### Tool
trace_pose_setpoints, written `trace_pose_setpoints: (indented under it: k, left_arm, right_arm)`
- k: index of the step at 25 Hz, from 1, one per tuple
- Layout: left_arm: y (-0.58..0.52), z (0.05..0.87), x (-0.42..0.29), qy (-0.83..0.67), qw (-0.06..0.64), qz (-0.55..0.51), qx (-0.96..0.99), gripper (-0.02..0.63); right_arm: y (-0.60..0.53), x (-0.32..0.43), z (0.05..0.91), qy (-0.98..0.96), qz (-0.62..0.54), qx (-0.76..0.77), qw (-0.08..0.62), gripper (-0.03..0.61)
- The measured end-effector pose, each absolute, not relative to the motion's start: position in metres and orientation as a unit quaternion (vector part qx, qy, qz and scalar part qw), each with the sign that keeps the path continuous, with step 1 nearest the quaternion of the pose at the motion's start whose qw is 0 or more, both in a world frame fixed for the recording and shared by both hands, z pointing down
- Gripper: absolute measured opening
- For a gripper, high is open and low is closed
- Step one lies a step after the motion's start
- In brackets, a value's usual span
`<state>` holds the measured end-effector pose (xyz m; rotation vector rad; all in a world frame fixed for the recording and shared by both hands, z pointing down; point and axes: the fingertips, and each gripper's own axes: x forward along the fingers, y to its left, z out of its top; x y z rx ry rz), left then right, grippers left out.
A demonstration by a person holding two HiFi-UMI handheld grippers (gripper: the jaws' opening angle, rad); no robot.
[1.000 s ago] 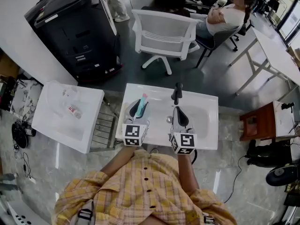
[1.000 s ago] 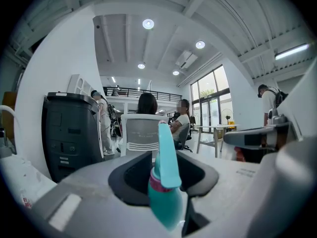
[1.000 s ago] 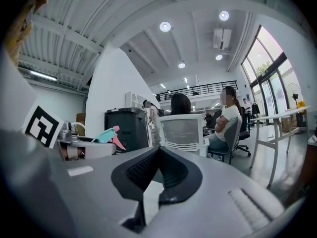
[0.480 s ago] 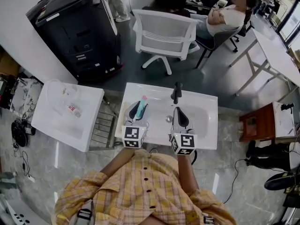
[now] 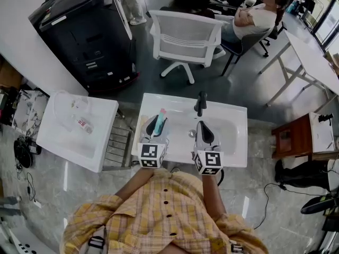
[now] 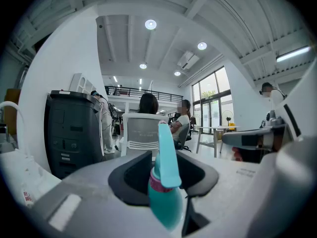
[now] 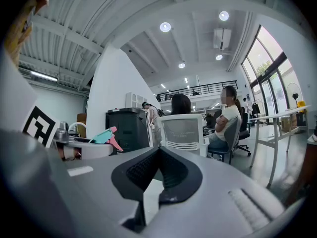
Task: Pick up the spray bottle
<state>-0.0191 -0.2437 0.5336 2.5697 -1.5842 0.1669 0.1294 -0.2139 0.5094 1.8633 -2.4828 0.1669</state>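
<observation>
The spray bottle (image 5: 160, 117) is teal with a pink collar and a pink trigger. My left gripper (image 5: 155, 125) is shut on it over the left part of the white sink (image 5: 235, 144). In the left gripper view the bottle (image 6: 167, 202) stands upright between the black pads, its head rising past the left gripper (image 6: 161, 155). My right gripper (image 5: 204, 133) hovers beside it over the basin, shut with nothing in it. In the right gripper view the right gripper (image 7: 159, 150) has its tips together, and the bottle's head (image 7: 101, 135) shows at the left.
A black faucet (image 5: 200, 103) stands at the sink's far edge. A white bin (image 5: 74, 128) sits to the left. Beyond are a black machine (image 5: 87, 30), a white chair (image 5: 185, 38), a seated person (image 5: 249, 20), a white table (image 5: 312, 57) and a wooden stand (image 5: 294, 136).
</observation>
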Motion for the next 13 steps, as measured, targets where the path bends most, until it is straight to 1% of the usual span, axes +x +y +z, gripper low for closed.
trace_pose_setpoints:
  k: [13]
  left_arm:
    - [-0.244, 0.5365, -0.0175, -0.516, 0.062, 0.058, 0.852, 0.14]
  right_arm:
    - [-0.2131, 0.1301, 0.5129, -0.795, 0.058, 0.604, 0.02, 0.0]
